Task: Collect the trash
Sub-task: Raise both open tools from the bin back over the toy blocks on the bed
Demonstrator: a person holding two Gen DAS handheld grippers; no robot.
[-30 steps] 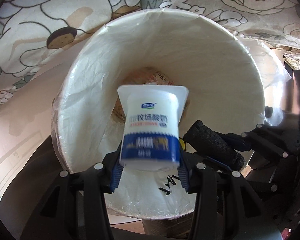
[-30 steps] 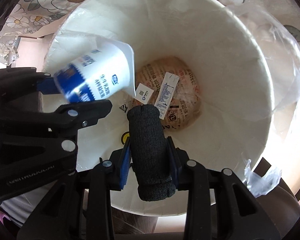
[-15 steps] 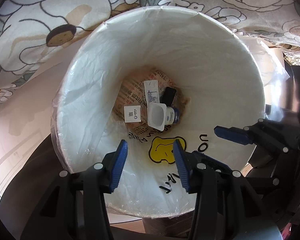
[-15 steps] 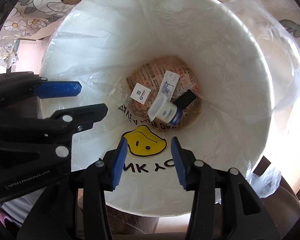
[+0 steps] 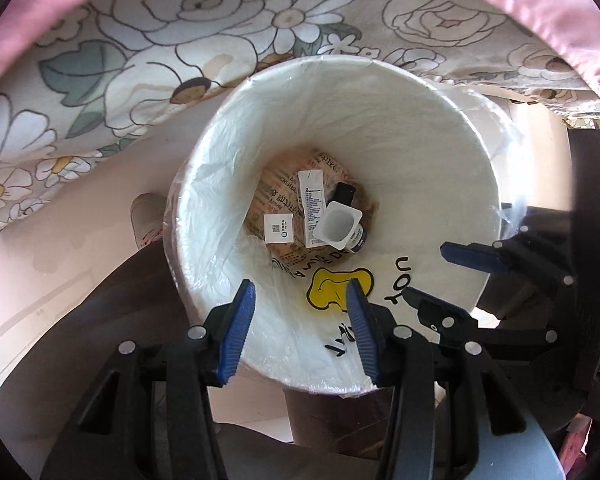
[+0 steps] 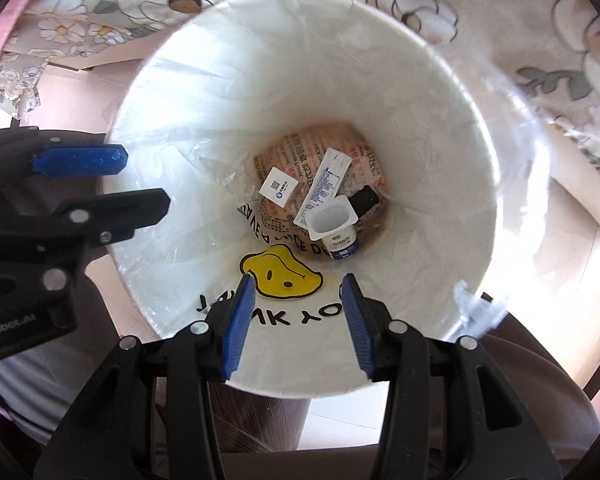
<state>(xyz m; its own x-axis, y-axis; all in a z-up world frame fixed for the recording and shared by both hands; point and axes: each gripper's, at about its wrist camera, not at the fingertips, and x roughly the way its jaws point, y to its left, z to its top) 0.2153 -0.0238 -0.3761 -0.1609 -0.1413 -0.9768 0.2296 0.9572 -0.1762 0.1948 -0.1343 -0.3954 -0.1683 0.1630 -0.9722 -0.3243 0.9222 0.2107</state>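
Observation:
A white bin [image 5: 420, 128] [image 6: 440, 128] lined with a clear bag stands below both grippers. At its bottom lie a white and blue yogurt cup [image 5: 340, 229] [image 6: 334, 227], a dark roll [image 5: 343, 195] [image 6: 365, 198], a white sachet [image 5: 311, 205] [image 6: 325, 185], a small white card [image 5: 278, 229] [image 6: 280, 190] and a printed brown wrapper [image 5: 278, 190] [image 6: 324, 148]. My left gripper [image 5: 300, 332] is open and empty over the near rim; it also shows at the left of the right wrist view [image 6: 112, 182]. My right gripper [image 6: 298, 324] is open and empty; it shows at the right of the left wrist view [image 5: 440, 276].
A flowered cloth [image 5: 140, 60] [image 6: 540, 40] hangs behind the bin. Pink fabric [image 5: 540, 8] edges the top of the left wrist view. A yellow smiley print [image 6: 280, 272] marks the bag's near wall. Pale floor [image 5: 40, 272] lies left of the bin.
One second ago the left gripper held the yogurt cup and the right held the dark roll. Both opened and the items dropped into the bin. Since then both grippers have drawn back from it.

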